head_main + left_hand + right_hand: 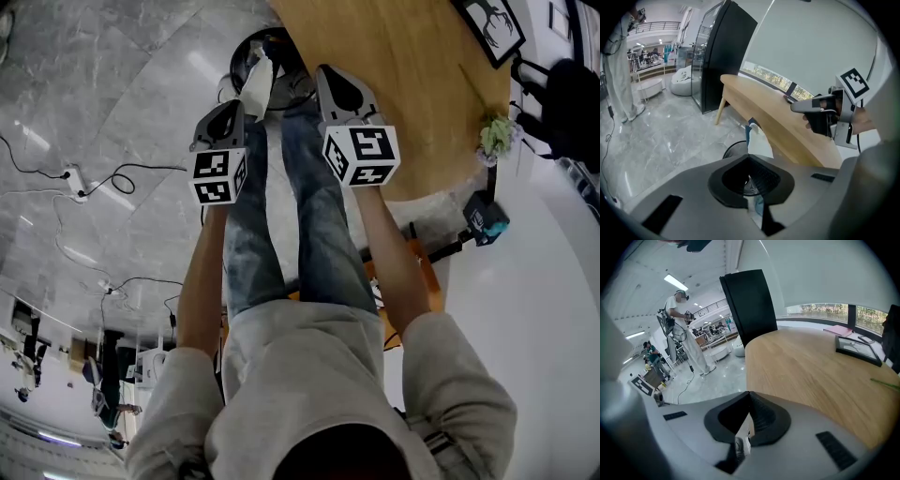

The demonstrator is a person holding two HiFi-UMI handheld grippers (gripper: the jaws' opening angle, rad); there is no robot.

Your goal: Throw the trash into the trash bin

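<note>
A white and blue crumpled wrapper (258,82) sticks out of my left gripper (244,105), which is shut on it. It hangs just above a round black trash bin (274,49) on the floor beside the wooden table (412,84). In the left gripper view the wrapper (758,143) rises past the closed jaws of the left gripper (750,158), with the bin's rim (731,149) below it. My right gripper (328,75) hovers at the table's edge beside the bin. The right gripper (749,395) is shut with nothing in it.
Cables and a power strip (75,184) lie on the marble floor at the left. On the table are a picture frame (858,350), a pink book (839,330) and a small plant (495,137). A black cabinet (724,51) stands behind the table. A person in white (684,329) stands far off.
</note>
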